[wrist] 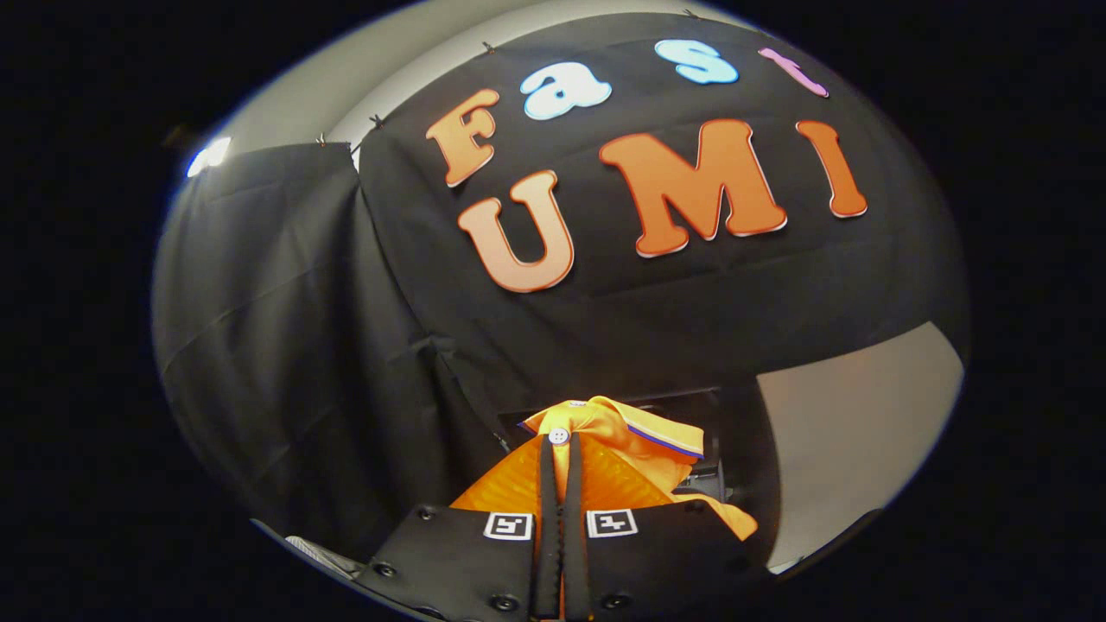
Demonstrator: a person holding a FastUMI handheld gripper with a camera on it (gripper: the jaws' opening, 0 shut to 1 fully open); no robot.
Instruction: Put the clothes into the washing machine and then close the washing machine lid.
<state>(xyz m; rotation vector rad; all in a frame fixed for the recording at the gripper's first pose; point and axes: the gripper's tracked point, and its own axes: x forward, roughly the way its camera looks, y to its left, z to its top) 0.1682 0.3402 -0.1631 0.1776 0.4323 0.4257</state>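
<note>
Both fingers of the tongs (560,449) are pressed nearly together on an orange collared shirt (622,466), held up before the booth wall, so it is best carried steadily over the washer opening before release.

Premises: a staged recording booth, not a lived-in home. Black cloth (285,345) is hung in panels as walls, fastened along the top by small clips (377,121). Plain pale wall (363,78) shows above the drapes. A bright lamp (207,155) sits at an upper corner.
</note>
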